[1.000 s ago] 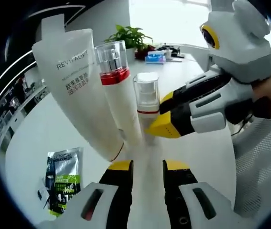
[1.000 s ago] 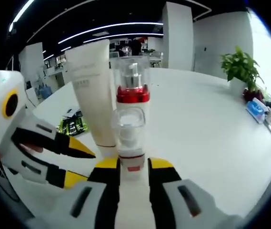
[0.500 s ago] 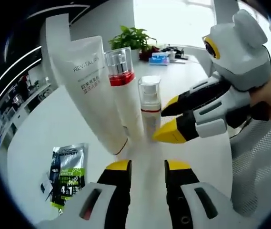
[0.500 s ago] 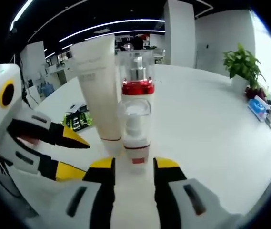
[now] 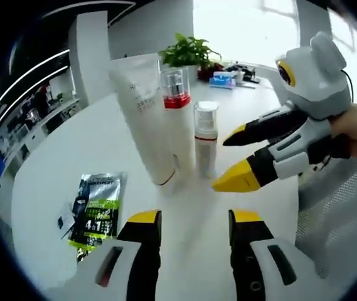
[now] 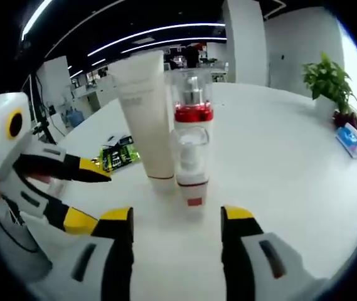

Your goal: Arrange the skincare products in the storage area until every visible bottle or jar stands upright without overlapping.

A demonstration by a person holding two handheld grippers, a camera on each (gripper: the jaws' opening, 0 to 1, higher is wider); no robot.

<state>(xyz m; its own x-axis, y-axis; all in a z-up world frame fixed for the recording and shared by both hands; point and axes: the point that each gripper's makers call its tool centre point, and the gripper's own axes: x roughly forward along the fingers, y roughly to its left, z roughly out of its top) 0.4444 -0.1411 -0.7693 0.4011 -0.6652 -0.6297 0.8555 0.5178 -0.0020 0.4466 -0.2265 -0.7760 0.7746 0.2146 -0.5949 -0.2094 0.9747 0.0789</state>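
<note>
Ahead of right gripper (image 6: 177,216), jaws apart: small pump bottle (image 6: 191,164), untouched.

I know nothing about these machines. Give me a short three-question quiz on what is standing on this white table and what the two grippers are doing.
1. True or false: the tall cream squeeze tube lies flat on the white table.
2. Which product stands nearest the right gripper? A) small clear-capped pump bottle B) tall red-collared pump bottle C) green and black sachet
3. Fill in: the left gripper has its jaws ____.

Key: 1 false, it stands upright; 2 A; 3 open, holding nothing.
</note>
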